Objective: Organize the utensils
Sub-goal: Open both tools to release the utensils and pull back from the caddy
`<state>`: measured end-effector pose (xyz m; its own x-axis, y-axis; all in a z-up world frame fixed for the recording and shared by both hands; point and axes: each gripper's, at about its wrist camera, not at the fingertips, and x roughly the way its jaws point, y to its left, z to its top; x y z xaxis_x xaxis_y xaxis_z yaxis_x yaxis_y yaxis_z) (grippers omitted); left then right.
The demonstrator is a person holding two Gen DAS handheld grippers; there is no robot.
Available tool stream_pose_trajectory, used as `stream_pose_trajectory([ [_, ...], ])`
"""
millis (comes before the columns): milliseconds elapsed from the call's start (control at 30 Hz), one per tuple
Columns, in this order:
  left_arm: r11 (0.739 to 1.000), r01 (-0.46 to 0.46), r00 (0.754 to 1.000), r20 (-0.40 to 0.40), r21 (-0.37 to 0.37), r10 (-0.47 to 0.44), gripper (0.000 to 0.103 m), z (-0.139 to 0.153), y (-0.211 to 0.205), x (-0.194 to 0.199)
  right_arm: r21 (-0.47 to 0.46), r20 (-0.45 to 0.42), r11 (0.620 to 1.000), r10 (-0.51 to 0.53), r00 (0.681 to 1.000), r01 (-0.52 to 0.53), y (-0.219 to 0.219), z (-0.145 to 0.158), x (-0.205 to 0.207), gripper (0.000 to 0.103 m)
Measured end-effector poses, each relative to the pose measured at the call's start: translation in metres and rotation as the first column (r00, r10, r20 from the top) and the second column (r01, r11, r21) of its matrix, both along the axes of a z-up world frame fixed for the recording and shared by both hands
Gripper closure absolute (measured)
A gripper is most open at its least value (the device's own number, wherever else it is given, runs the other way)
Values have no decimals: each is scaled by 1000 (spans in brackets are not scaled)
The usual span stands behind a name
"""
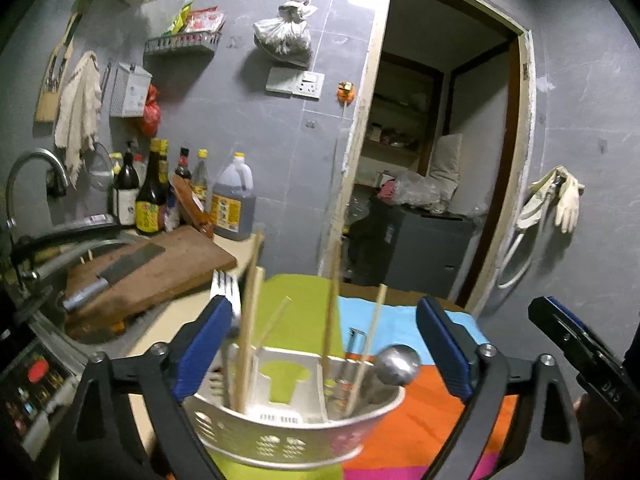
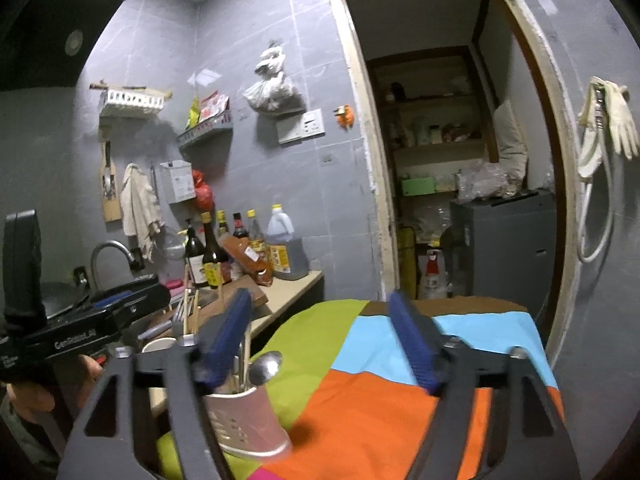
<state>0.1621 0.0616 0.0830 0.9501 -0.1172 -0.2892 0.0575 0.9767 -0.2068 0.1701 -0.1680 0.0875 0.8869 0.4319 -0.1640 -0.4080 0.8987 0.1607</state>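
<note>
Both grippers, left [image 1: 324,350] and right [image 2: 326,346], stand released around nothing; the utensil holder [image 1: 292,428] (chopsticks, fork, spoon inside) rests on the patchwork cloth [image 2: 384,412], where a careless knock could topple it.

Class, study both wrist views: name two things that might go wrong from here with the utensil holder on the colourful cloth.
1. The left tool stands open around the utensil holder; moving forward, its fingers may strike the leaning chopsticks or spoon.
2. The holder looks tilted in the right wrist view; a nudge might topple it onto the cloth.
</note>
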Motion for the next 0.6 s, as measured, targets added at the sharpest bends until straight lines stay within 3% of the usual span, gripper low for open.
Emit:
stream_pose_trajectory([
  [200,999,40,999,-14,-26,-41,6,-5,-12,-15,1,-14,1000,-29,999,29,-22,-4,-15,19],
  [367,996,68,997,-19,-55,-69,4,-10,-20,-31,17,-39,999,-34,999,34,-40,-6,-31,1],
  [600,997,68,998,-10,-34,-68,4,-15,-29,-60,-3,-76,1000,-27,997,27,-54,-6,-60,0],
])
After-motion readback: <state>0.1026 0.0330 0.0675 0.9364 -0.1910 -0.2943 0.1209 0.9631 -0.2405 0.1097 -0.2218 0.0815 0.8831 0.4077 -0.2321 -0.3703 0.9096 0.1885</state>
